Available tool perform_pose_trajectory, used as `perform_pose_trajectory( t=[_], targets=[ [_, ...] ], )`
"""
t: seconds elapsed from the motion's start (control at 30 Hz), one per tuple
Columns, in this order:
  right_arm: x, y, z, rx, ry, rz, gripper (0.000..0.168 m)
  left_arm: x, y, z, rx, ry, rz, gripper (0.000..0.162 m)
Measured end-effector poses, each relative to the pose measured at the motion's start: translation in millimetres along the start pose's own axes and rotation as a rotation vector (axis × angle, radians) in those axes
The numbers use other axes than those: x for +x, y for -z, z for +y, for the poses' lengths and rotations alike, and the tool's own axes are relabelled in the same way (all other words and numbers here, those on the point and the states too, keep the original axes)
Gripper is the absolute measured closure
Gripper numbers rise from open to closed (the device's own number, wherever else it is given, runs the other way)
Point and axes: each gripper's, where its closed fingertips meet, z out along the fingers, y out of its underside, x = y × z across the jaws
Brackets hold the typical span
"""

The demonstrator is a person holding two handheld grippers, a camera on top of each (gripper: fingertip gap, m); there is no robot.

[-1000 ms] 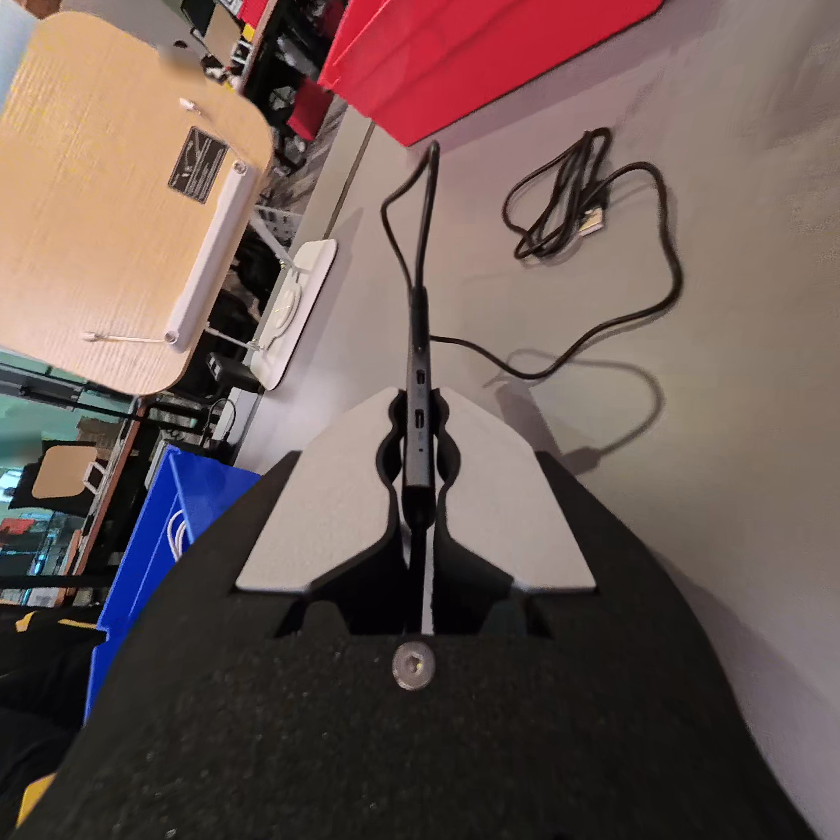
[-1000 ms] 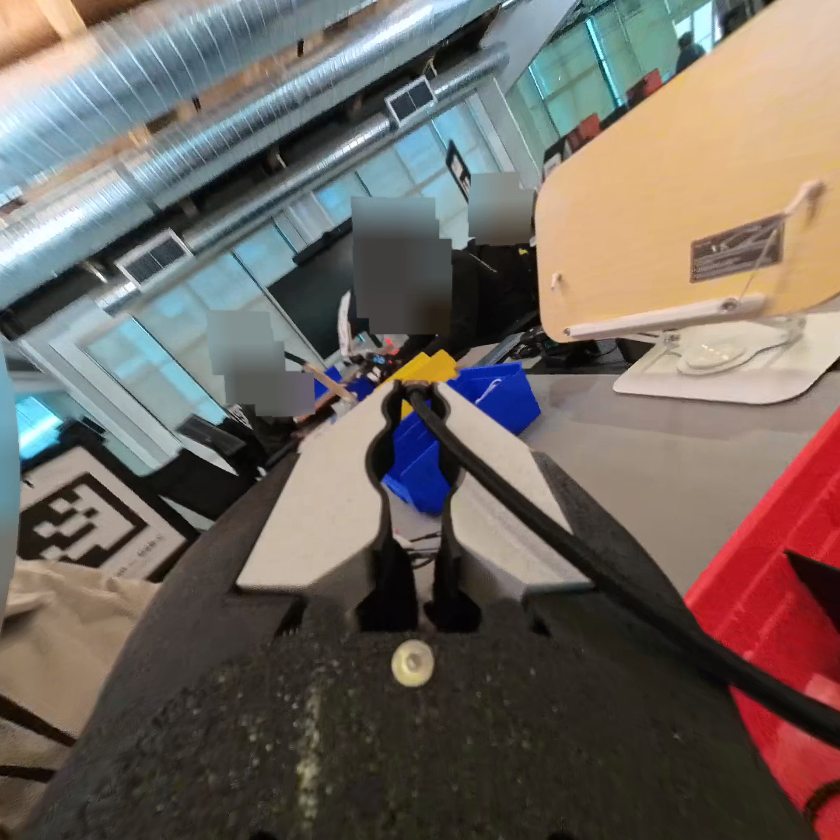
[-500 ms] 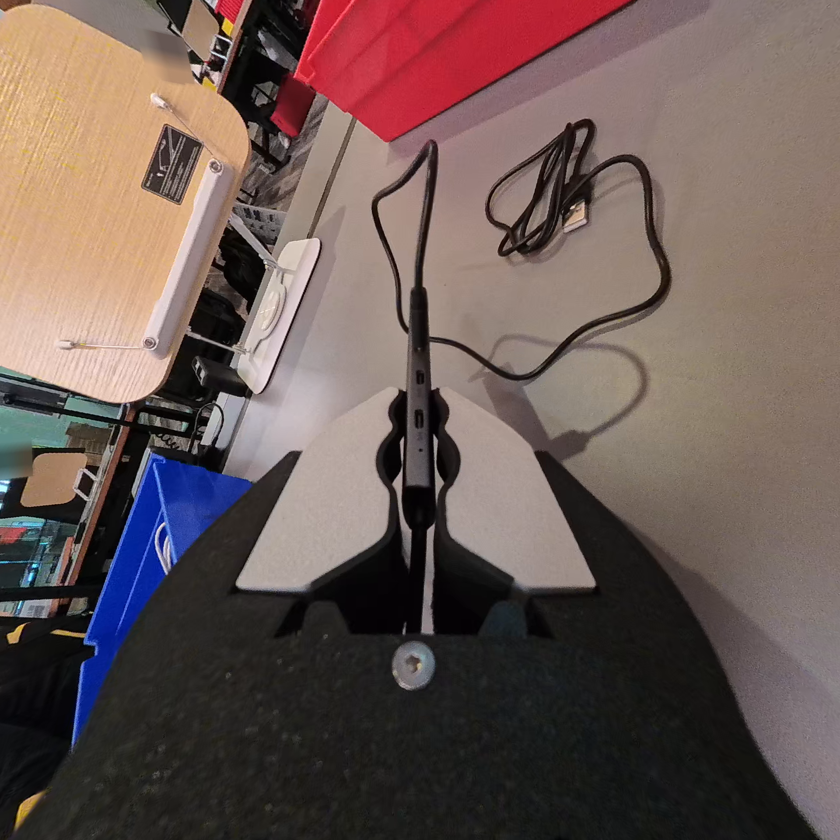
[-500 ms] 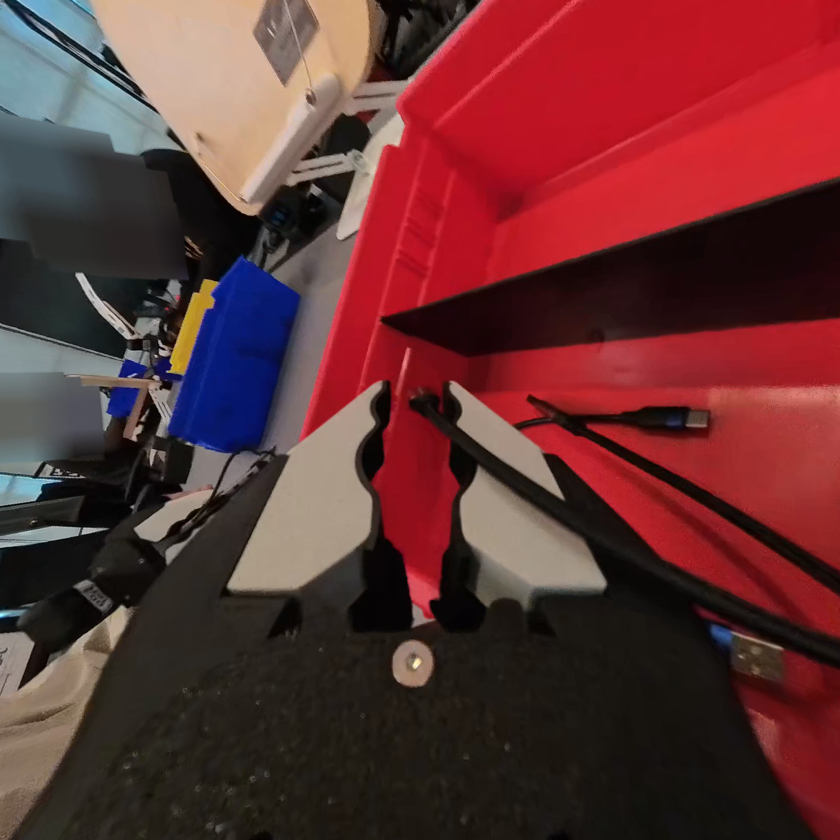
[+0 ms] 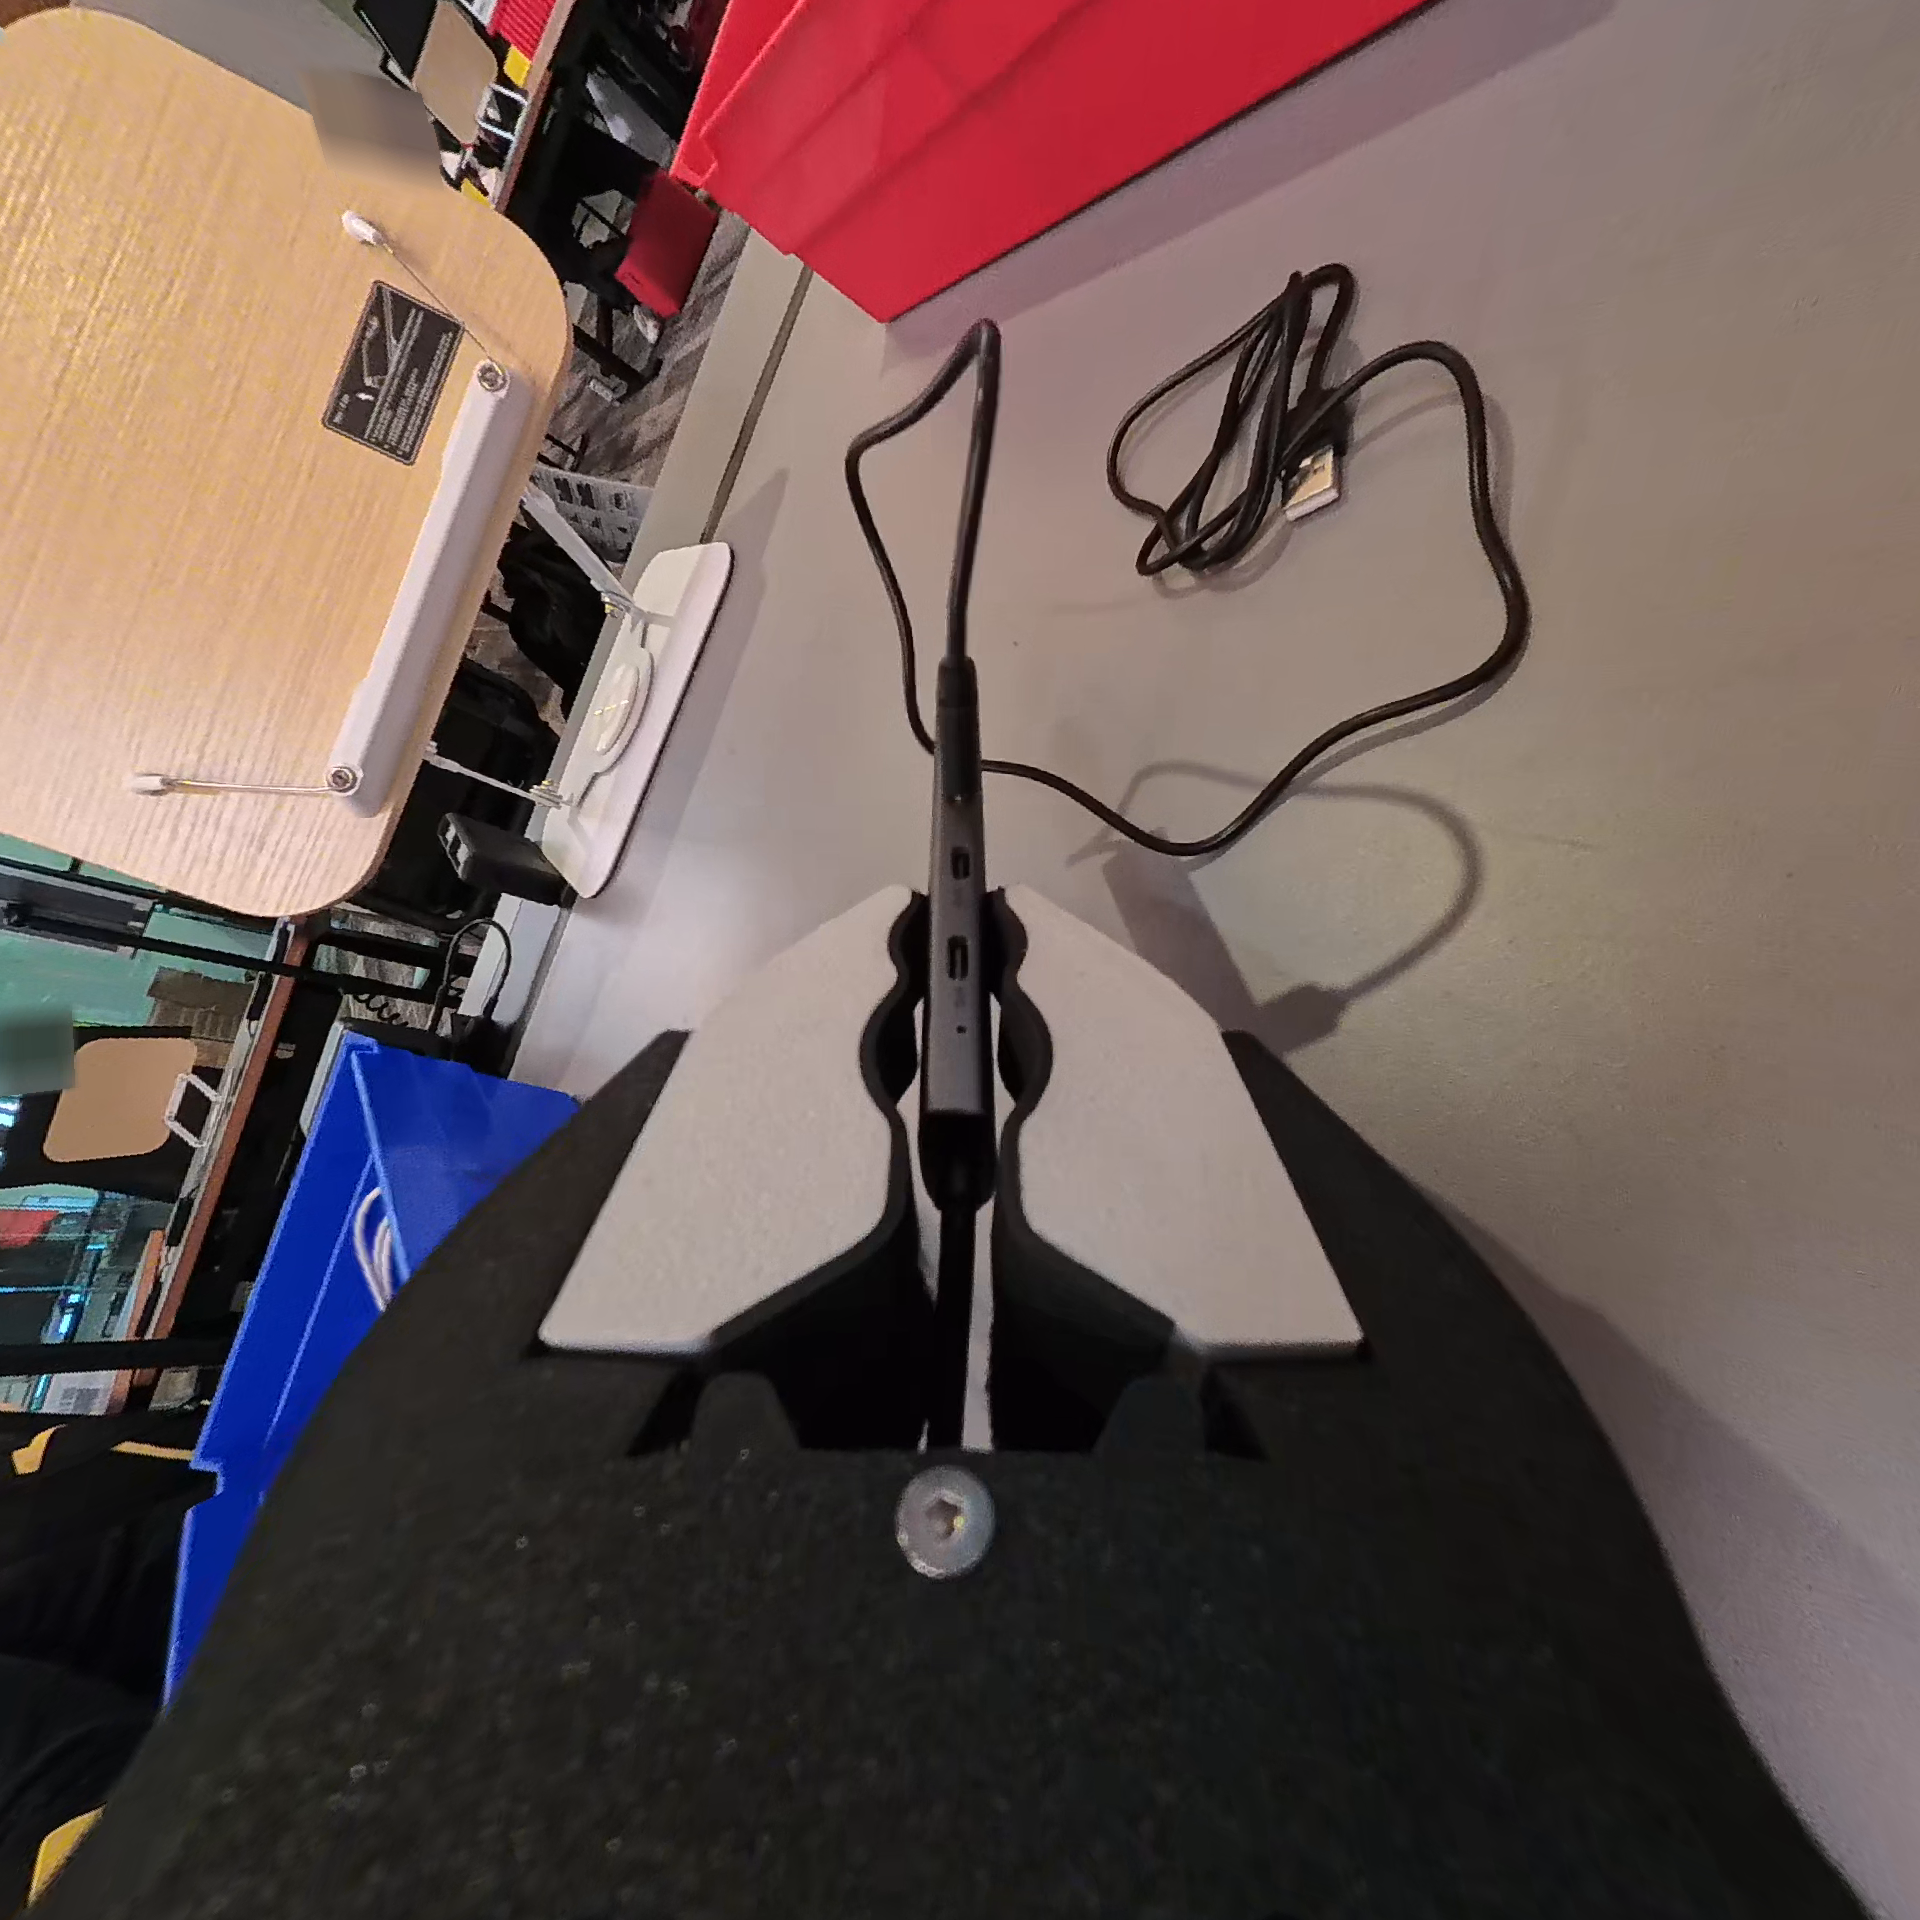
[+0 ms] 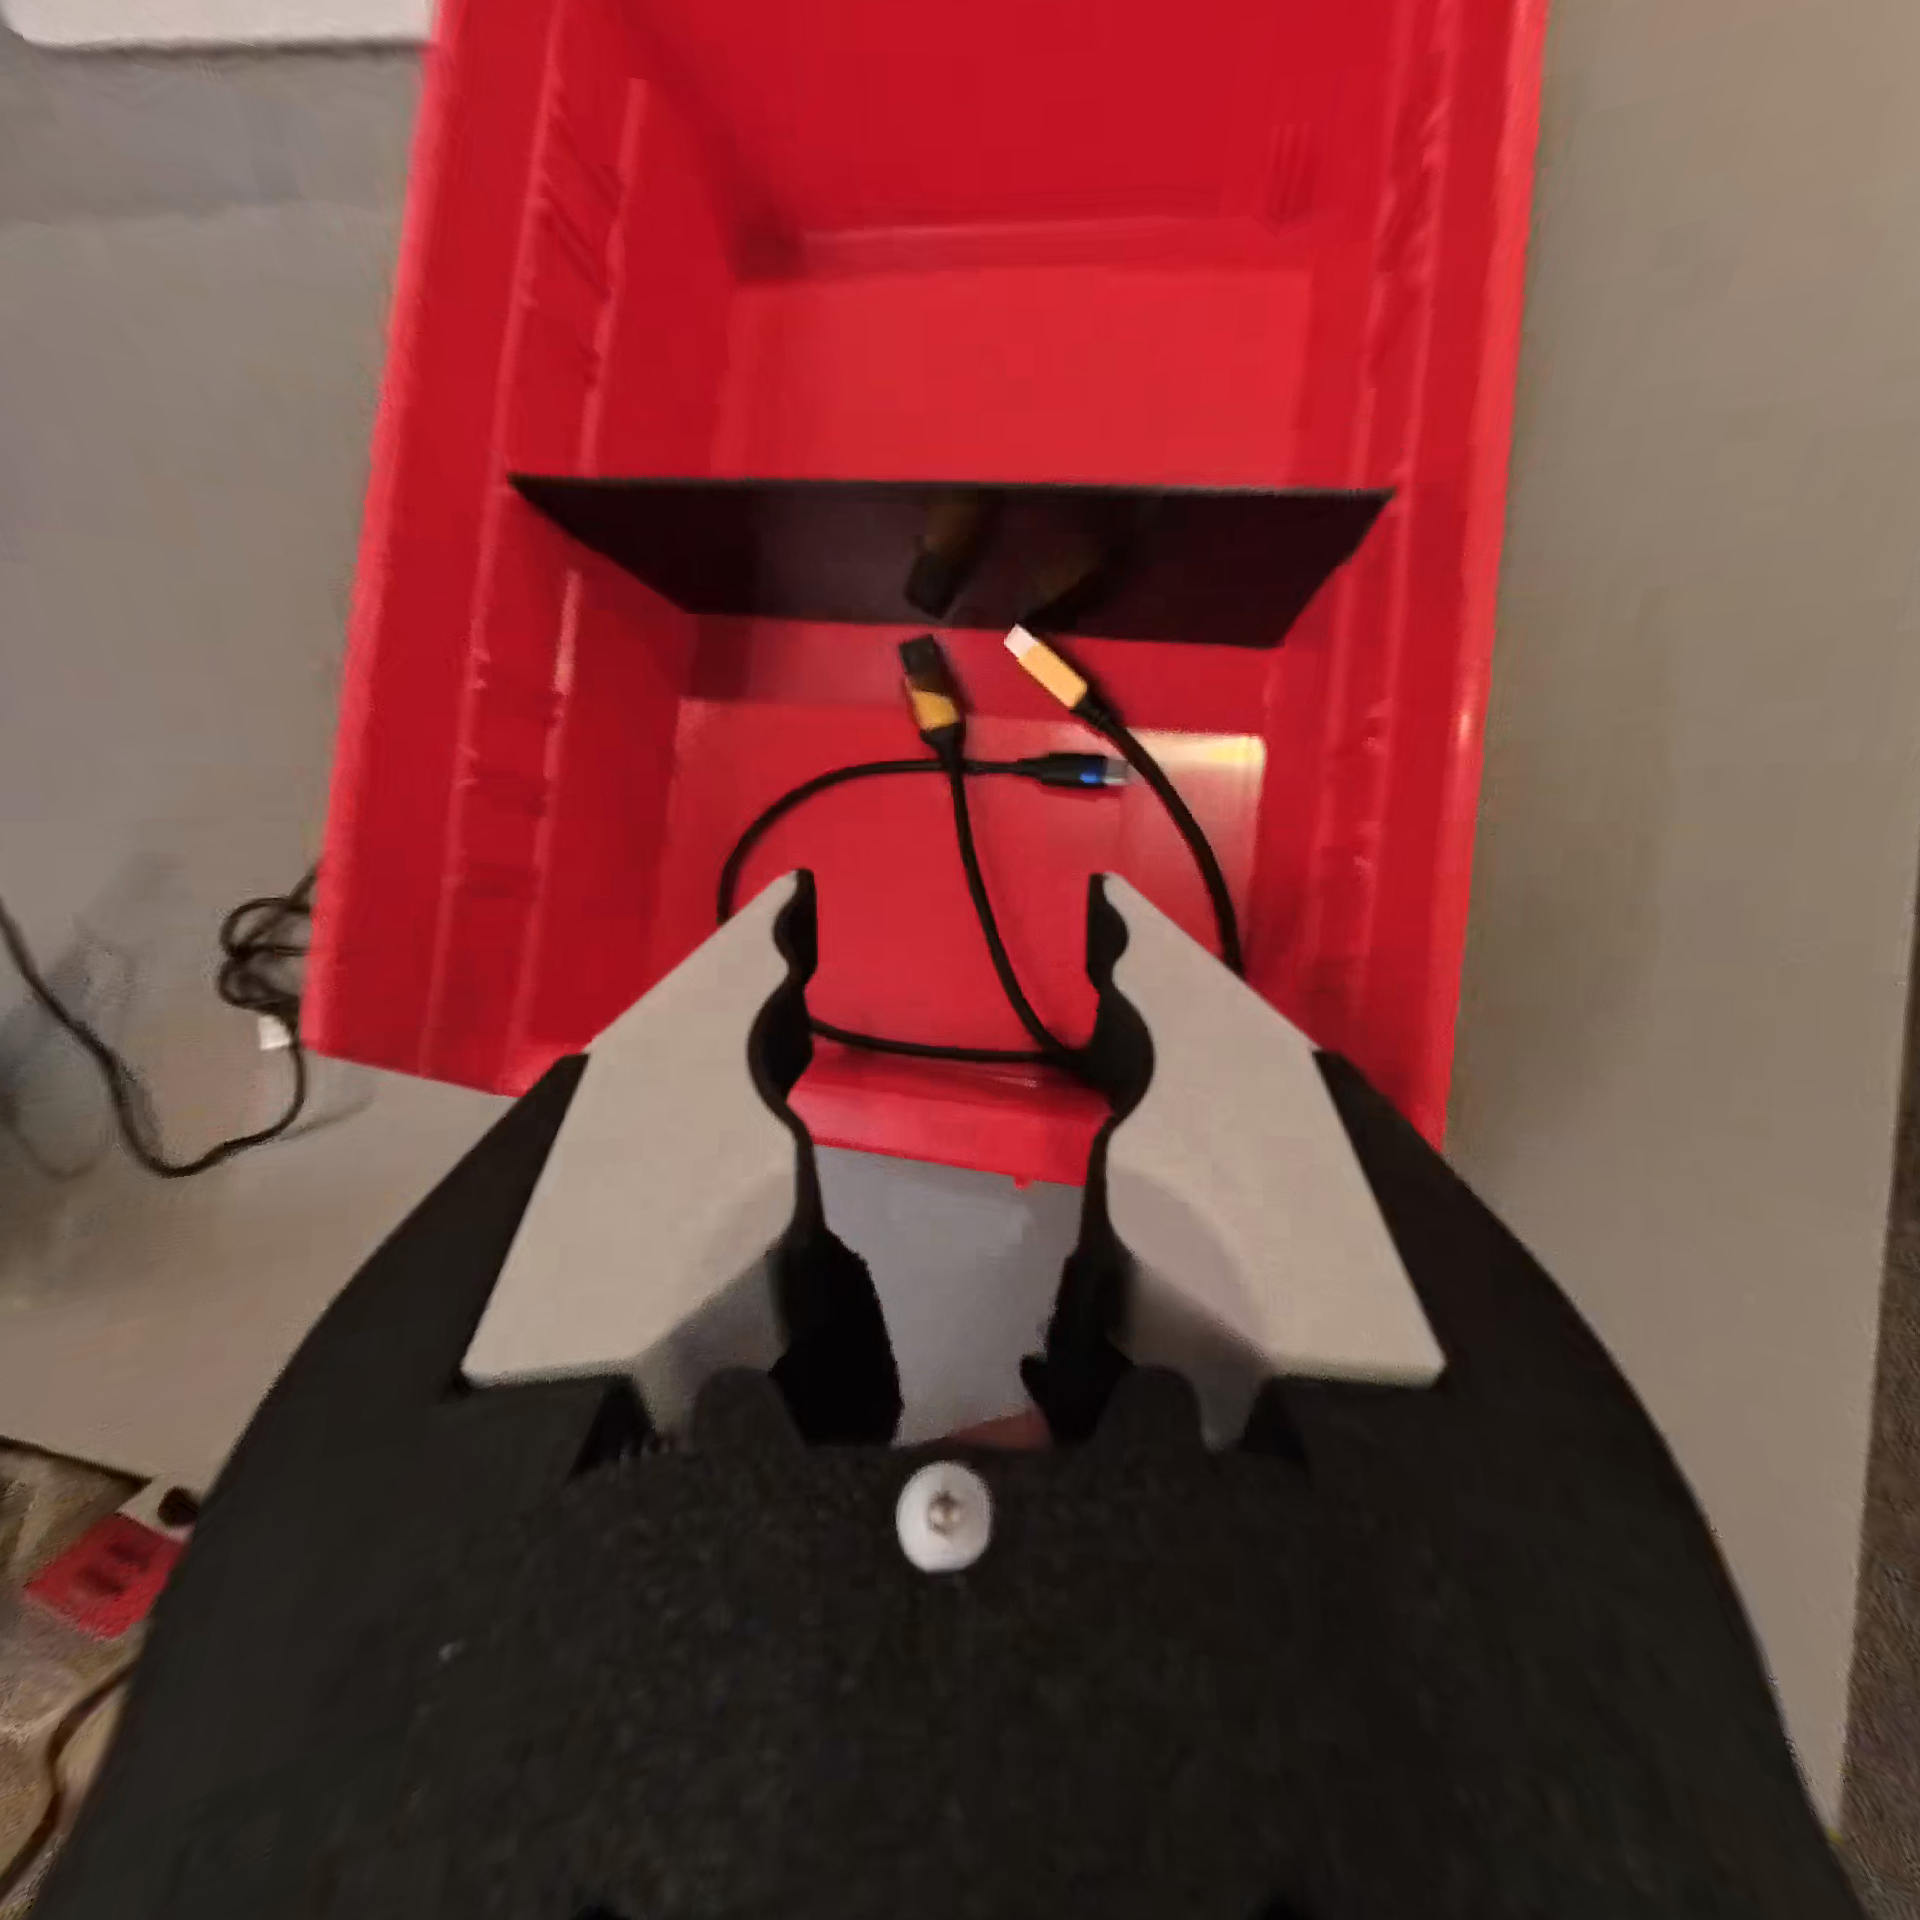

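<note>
Jaws of left gripper (image 5: 954, 914) pinching hub (image 5: 958, 883), long axis toward 12 o'clock; right gripper (image 6: 951, 883) spread, empty, cables (image 6: 987, 894) in bin (image 6: 436, 727) at 12 o'clock.

Two cables (image 6: 977, 904) lie inside the bin (image 6: 499, 623), before its divider (image 6: 727, 561); a coiled cable (image 5: 1236, 436) lies on the table (image 5: 1662, 935) beside the bin.

Even indoor light; cable (image 5: 1340, 748) shadow soft on table (image 5: 1662, 935); right view motion-blurred; wide-angle edge distortion.
</note>
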Motion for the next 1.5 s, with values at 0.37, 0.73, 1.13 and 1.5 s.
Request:
perform_pose_trajectory(
  t=[0.37,0.73,1.13,1.5],
  targets=[
    [-331.8,29.9,60.3,0.265,0.686,-0.825,0.129,-33.0,19.2,-19.3,0.102,-0.049,-0.214,0.152],
    [-359.9,-8.1,37.5,0.574,0.493,-0.564,0.141,-36.5,20.8,-14.6,0.083,-0.024,-0.219,0.152],
    [-350.7,11.0,28.4,0.644,0.466,-0.546,0.159,-35.9,-2.0,29.0,-0.099,0.038,-0.141,0.152],
    [-243.7,-42.0,91.6,-0.008,0.413,-0.544,0.159,-28.0,3.8,16.1,-0.023,0.053,-0.098,0.152]
  ],
)
